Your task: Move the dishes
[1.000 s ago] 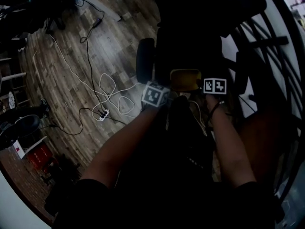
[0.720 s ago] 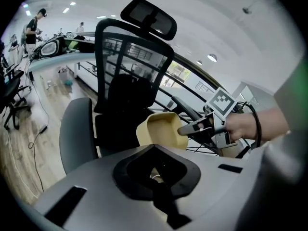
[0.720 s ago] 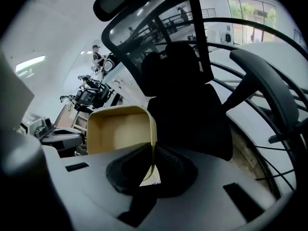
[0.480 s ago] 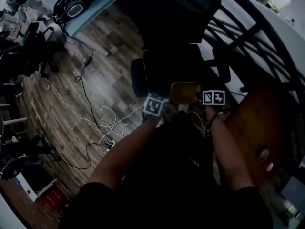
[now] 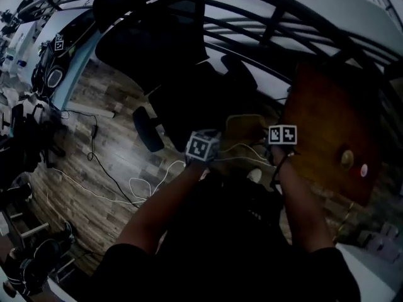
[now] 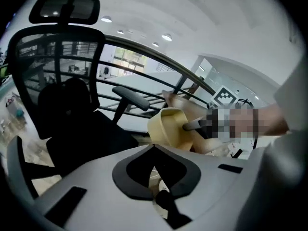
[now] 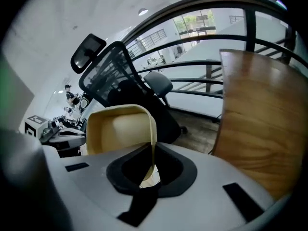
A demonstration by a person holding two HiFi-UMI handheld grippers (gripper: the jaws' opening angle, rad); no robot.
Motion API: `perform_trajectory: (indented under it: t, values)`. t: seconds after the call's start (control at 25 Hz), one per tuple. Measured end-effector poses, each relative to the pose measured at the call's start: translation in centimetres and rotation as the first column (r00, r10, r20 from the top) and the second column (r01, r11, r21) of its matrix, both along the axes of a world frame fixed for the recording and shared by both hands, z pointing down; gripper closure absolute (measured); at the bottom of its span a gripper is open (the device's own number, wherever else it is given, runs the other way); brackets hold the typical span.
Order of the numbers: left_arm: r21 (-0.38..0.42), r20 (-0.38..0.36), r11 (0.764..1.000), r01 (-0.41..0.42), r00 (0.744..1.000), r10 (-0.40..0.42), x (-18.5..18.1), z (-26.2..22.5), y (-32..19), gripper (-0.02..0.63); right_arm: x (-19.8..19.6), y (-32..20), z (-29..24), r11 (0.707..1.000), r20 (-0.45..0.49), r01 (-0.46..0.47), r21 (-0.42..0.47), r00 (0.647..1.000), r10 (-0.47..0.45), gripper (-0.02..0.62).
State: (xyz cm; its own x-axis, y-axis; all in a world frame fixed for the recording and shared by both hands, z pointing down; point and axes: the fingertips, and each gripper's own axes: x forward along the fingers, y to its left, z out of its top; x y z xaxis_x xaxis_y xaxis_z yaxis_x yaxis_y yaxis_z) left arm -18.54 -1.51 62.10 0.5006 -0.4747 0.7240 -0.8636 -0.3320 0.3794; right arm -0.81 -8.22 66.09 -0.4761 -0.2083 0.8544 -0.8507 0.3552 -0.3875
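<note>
Head view very dim; arms and lap near black, jaw tips not made out there. Left gripper (image 6: 154, 152): jaws closed together, nothing between. Chair (image 6: 67, 109) dark, ahead and left of it, headrest cropped at the top edge. Dish (image 6: 168, 129) just ahead-right of left claw, between the two claws: pale yellow, rounded-square, deep walls, thin rim. Right gripper (image 7: 152, 155): jaws pinched on the dish's rim, hollow side toward this claw, lower part hidden behind the claw body. Wooden table (image 7: 260, 119) right of right claw, far edge cut off.
</note>
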Motion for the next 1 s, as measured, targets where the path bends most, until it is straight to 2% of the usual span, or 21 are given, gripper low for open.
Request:
perform_trajectory:
  t: [0.12, 0.28, 0.56, 0.76, 0.88, 1.0]
  values:
    - [0.026, -0.007, 0.998, -0.059, 0.998, 0.059, 4.9, -1.7, -1.5, 0.615, 4.5, 0.4, -0.6, 0.999, 0.010, -0.050, 0.001, 0.999, 0.050, 0.571]
    - [0.040, 0.024, 0.991, -0.125, 0.992, 0.124, 11.3, -2.4, -3.3, 0.615, 10.7, 0.6, -1.4, 0.995, 0.031, -0.099, -0.002, 0.995, 0.099, 0.571]
    - [0.050, 0.037, 0.974, -0.220, 0.975, 0.218, 24.0, -3.3, -4.9, 0.615, 23.7, 0.3, -2.0, 0.980, 0.064, -0.201, -0.010, 0.977, 0.201, 0.571]
    - [0.055, 0.090, 0.938, -0.343, 0.937, 0.337, 32.2, -2.6, -5.6, 0.615, 32.4, 0.3, -2.0, 0.948, 0.096, -0.319, 0.003, 0.944, 0.317, 0.571]
    - [0.056, 0.101, 0.927, -0.370, 0.926, 0.364, 36.7, -2.9, -5.9, 0.615, 37.4, 0.3, -2.3, 0.934, 0.097, -0.357, 0.013, 0.930, 0.354, 0.571]
    - [0.053, 0.093, 0.909, -0.413, 0.909, 0.407, 39.8, -3.4, -5.9, 0.615, 40.5, 1.4, -2.6, 0.914, 0.100, -0.405, 0.002, 0.910, 0.403, 0.571]
